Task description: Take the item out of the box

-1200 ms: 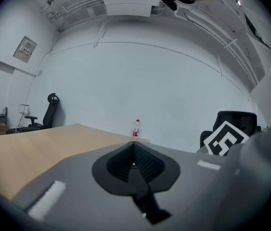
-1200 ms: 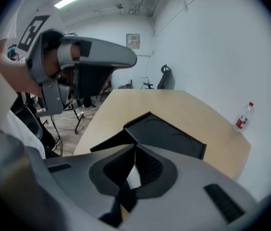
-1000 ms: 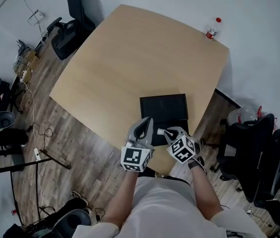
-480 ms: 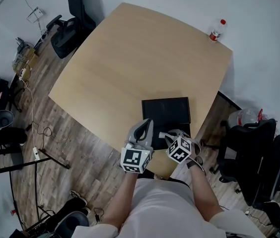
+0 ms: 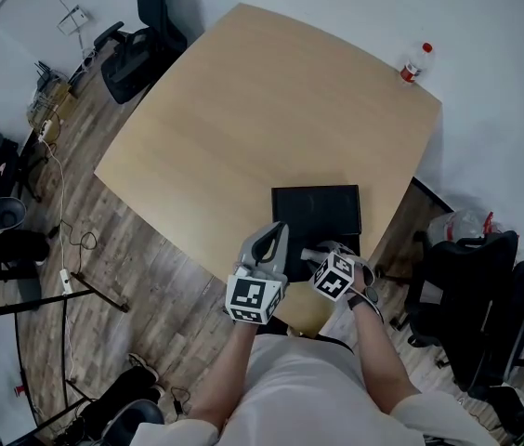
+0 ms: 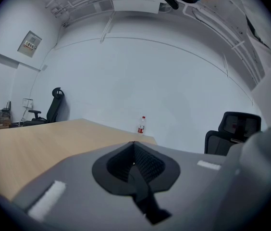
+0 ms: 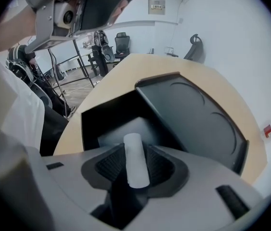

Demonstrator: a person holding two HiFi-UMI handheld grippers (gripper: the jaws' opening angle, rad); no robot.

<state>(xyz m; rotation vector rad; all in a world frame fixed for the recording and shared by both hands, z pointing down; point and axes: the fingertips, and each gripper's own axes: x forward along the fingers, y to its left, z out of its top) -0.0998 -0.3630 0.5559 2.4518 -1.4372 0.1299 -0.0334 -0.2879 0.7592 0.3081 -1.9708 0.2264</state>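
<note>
At the near edge of the table (image 5: 243, 110), the right gripper (image 5: 307, 253) hangs over the open black box (image 5: 316, 214).
Its jaws are opening with a white cylinder (image 7: 135, 159) between them, both pads touching its sides. The cylinder points down at the box's grey insert (image 7: 121, 131), and the lid (image 7: 193, 114) lies open beyond. The left gripper (image 5: 275, 230), jaws closed on nothing, hovers just left of the box. A bottle (image 5: 413, 63) stands at the far corner.

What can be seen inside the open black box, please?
The black box shows a pale flat insert; the white cylinder, between the right tongs with jaws opening, covers part.
</note>
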